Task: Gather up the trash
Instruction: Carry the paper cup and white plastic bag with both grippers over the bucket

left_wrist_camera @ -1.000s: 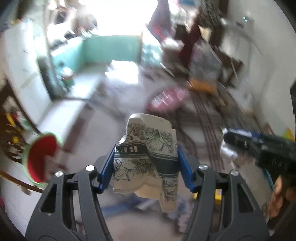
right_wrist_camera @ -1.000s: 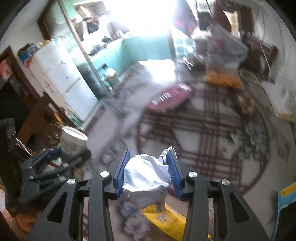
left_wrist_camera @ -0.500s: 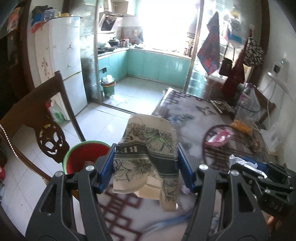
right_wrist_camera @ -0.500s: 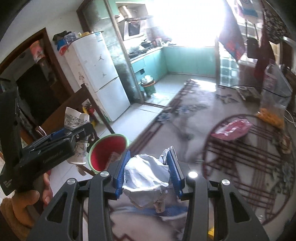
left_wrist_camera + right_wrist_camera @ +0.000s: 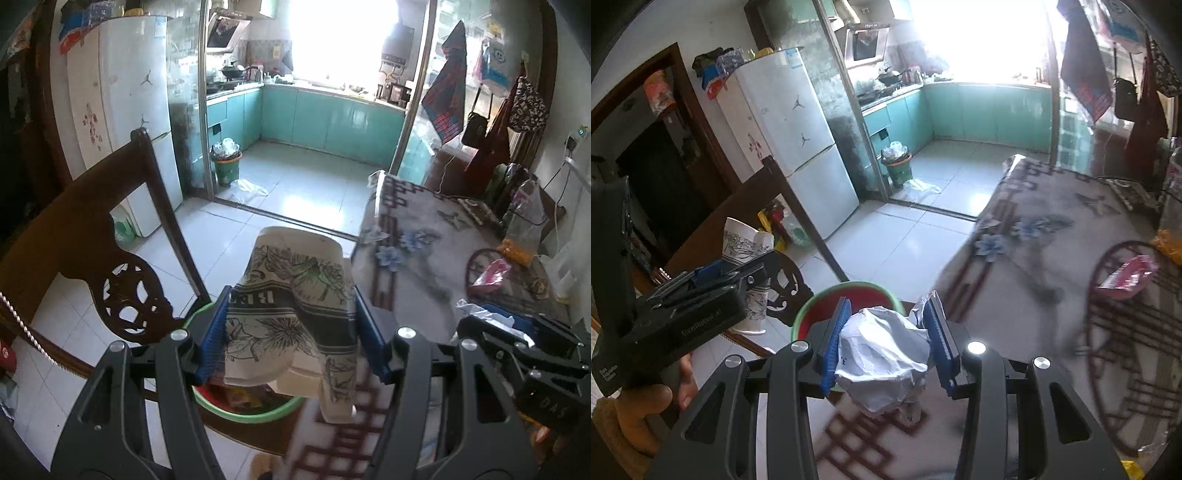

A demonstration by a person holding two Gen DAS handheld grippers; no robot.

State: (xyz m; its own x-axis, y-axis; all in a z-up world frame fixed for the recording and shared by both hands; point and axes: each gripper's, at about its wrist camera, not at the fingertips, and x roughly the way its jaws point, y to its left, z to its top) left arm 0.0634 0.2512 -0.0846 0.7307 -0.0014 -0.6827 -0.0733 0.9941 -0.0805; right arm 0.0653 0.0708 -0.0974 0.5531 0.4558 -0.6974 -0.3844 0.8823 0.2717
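At the lower centre of the left wrist view, the left gripper [image 5: 291, 336] is clamped on a crushed paper cup [image 5: 295, 317] printed with dark flowers. The right gripper [image 5: 886, 345] pinches a wad of crumpled white paper [image 5: 882, 363]. Below both, a red bin with a green rim [image 5: 827, 299] is mostly hidden behind the trash. The patterned tablecloth [image 5: 1034, 258] looks blurred.
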